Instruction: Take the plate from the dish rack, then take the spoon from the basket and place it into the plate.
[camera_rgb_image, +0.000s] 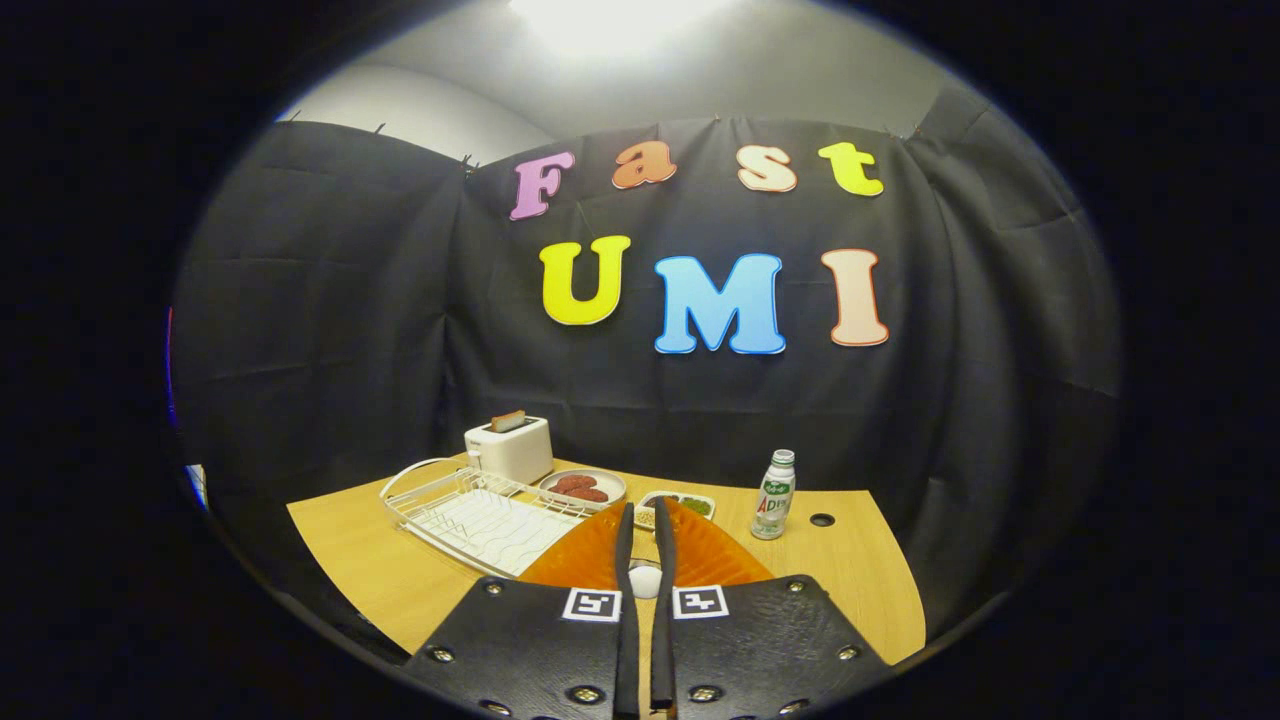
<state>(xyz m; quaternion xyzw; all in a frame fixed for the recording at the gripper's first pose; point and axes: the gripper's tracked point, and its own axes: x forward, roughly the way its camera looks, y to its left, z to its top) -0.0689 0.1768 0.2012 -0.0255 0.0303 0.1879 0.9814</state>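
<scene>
Between the fingers of the tool (646, 545) stands an orange plate (700, 555), held on edge: the two fingers are drawn nearly together and seem to press on its rim from either side, with the ribbed orange surface fanning out to both sides of them. The plate is therefore out of the white wire dish rack (470, 515), which lies toward the table's left side with no dish in it. A small pale rounded thing shows low in the gap between the fingers; what it is cannot be told. Beyond the rack sits a white toaster (510, 448) near the table's (360, 560) far edge, with a bowl of reddish food (583, 488) beside it, a small tray (680, 505) just past the fingertips, and a bottle (774, 494) toward the right. No basket or spoon can be made out.

The plate looks stiff, light and smooth, probably slippery at the rim and breakable if dropped. A pinch on the rim seems the sensible hold, kept firm while it is lowered flat.
</scene>
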